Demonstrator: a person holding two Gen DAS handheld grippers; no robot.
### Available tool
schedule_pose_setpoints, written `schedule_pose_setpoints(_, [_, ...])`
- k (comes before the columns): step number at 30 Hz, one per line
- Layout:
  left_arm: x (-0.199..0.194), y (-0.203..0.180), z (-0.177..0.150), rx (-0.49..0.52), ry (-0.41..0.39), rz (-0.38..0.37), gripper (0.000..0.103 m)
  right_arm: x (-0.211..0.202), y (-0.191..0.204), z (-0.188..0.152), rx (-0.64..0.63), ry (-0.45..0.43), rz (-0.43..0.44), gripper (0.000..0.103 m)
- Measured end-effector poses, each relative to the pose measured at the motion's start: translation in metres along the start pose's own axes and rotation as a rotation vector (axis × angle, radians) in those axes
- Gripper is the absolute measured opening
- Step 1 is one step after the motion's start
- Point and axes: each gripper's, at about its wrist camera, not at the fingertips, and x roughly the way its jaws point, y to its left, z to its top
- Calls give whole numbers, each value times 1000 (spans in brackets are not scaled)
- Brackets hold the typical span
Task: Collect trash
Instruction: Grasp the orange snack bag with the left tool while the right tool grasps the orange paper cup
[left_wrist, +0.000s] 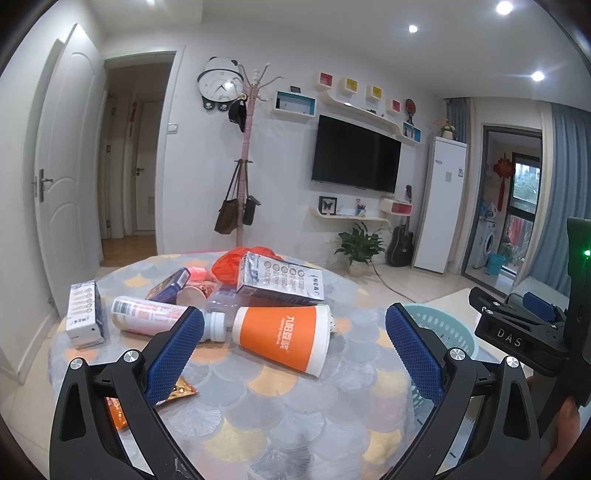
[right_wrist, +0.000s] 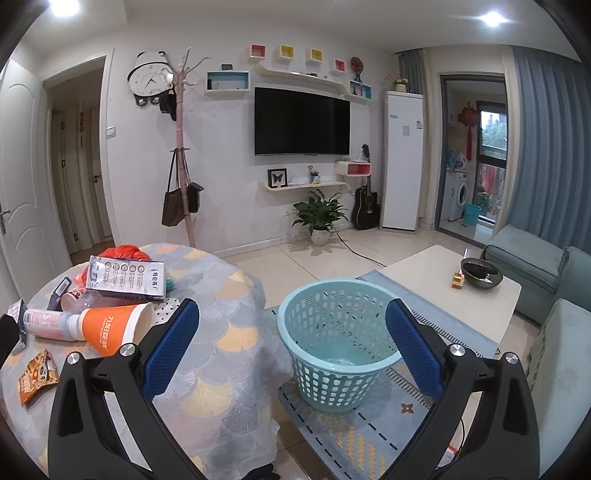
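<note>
nearest the cameras, the left gripper and right gripper hover with jaws released, empty. beyond, an orange cup lies mid-table among cartons; bare cloth reaches the edge. a basket stands beside on the floor.

**Item Count: Surface and Floor**

On the surface:
- Grey-and-white cartons: 2, one upright at the left, one lying atop the pile.
- Orange-banded paper cups: 1, on its side.
- White plastic bottles: 1, lying flat.
- Small pale cups: 1.
- Dark blue boxes: 1.
- Red plastic bags: 1.
- Orange snack packets: 1.

On the floor:
- Light blue perforated baskets: 1.

Grippers: 2, left and right, both spread wide.
</note>
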Motion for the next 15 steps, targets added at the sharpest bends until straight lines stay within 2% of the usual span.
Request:
schedule_pose_setpoints(6, [-4, 22, -3, 27, 12, 64, 96, 4, 12, -1, -39, -3, 26, 95])
schedule_pose_setpoints(8, [-7, 39, -6, 25, 32, 95, 96, 6, 19, -2, -59, -7, 59, 88])
schedule_pose_setpoints(9, [-9, 53, -9, 17, 45, 131, 96, 7, 23, -2, -67, -2, 86, 82])
schedule_pose_setpoints(13, [-13, 104, -18, -50, 122, 196, 96, 19, 46, -3, -106, 36, 197, 58])
schedule_pose_setpoints(15, [-12, 129, -22, -103, 166, 193, 96, 25, 61, -5, -131, 53, 258, 53])
